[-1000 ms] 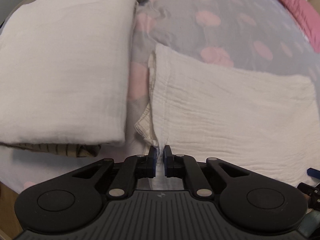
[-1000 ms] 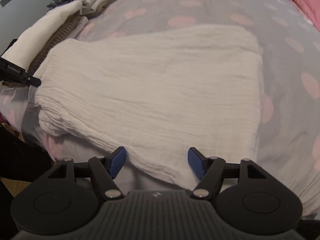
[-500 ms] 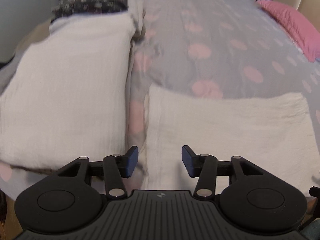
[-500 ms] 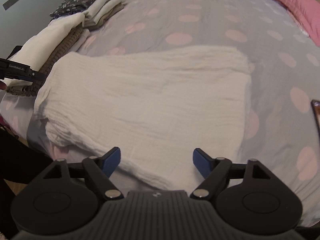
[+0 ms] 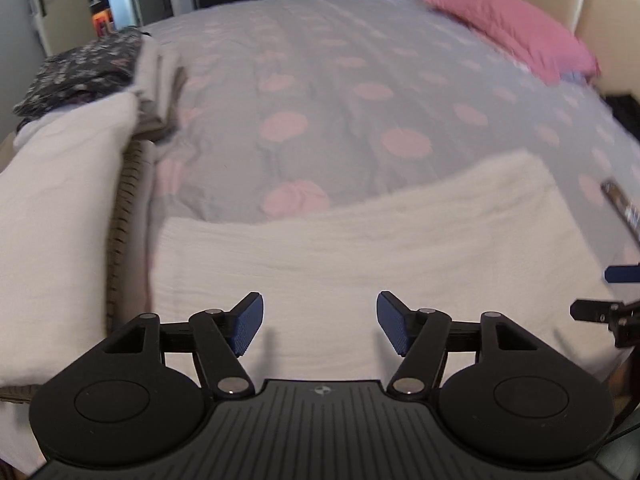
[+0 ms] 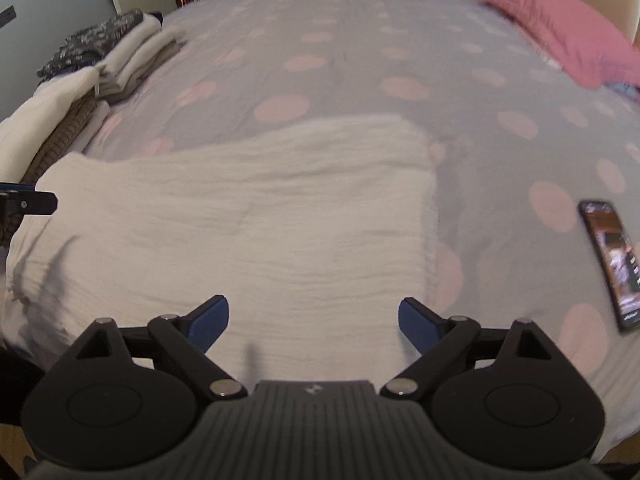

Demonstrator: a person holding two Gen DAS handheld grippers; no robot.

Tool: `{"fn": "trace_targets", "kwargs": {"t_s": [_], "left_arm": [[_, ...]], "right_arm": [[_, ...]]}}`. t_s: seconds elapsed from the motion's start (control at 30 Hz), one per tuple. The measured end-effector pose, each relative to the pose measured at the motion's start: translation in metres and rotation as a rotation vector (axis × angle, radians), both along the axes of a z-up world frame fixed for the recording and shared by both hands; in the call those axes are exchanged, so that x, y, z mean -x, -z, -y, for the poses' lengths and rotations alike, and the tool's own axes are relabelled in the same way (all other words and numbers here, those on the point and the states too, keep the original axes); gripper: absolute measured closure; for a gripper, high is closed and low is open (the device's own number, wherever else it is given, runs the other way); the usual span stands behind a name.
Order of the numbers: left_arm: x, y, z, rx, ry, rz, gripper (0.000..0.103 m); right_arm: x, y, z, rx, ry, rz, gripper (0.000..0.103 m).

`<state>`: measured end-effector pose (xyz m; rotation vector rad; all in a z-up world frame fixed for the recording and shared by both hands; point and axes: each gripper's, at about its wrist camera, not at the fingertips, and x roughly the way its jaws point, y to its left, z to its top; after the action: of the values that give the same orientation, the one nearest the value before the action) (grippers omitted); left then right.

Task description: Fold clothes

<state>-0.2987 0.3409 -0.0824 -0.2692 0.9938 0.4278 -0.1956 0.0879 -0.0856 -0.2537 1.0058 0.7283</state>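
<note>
A folded cream crinkled cloth [image 5: 360, 248] [image 6: 248, 240] lies flat on the grey bedspread with pink dots [image 5: 320, 92] [image 6: 360, 60], near the bed's front edge. My left gripper [image 5: 319, 322] hovers open above the cloth's near left part, nothing between its blue pads. My right gripper [image 6: 313, 322] is open too, raised over the cloth's near right part and holding nothing. Each gripper's tip shows at the edge of the other's view.
Stacks of folded clothes [image 5: 60, 216] [image 6: 120, 64] line the bed's left side, a white one on a brown knit closest. A phone [image 6: 612, 264] lies on the bedspread right of the cloth. A pink pillow [image 5: 512, 32] [image 6: 560, 28] sits far right.
My left gripper let go of the cloth's near edge and opened wide. Both grippers have risen and drawn back, so more of the bed and room shows.
</note>
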Motion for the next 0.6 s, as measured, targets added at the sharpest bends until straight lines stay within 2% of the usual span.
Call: {"fn": "trace_targets", "kwargs": {"t_s": [0.13, 0.23, 0.33, 0.37, 0.43, 0.6], "left_arm": [[-0.009, 0.019, 0.01, 0.006, 0.026, -0.056, 0.041], [-0.016, 0.033, 0.018, 0.011, 0.046, -0.097, 0.04], [-0.022, 0.046, 0.025, 0.016, 0.065, -0.139, 0.032], [-0.024, 0.05, 0.021, 0.039, 0.052, -0.157, 0.028], [-0.025, 0.056, 0.018, 0.074, 0.036, -0.17, 0.026], [-0.025, 0.063, 0.017, 0.083, 0.038, -0.17, 0.02]], "right_arm": [[-0.008, 0.019, 0.0, -0.009, 0.063, -0.135, 0.01], [-0.007, 0.03, -0.003, 0.012, 0.077, -0.17, 0.01], [-0.002, 0.034, -0.008, 0.032, 0.06, -0.157, 0.004], [-0.001, 0.035, -0.011, 0.039, 0.053, -0.152, 0.002], [0.003, 0.037, -0.014, 0.055, 0.045, -0.141, 0.001], [0.003, 0.041, -0.019, 0.084, 0.045, -0.127, 0.0]]}}
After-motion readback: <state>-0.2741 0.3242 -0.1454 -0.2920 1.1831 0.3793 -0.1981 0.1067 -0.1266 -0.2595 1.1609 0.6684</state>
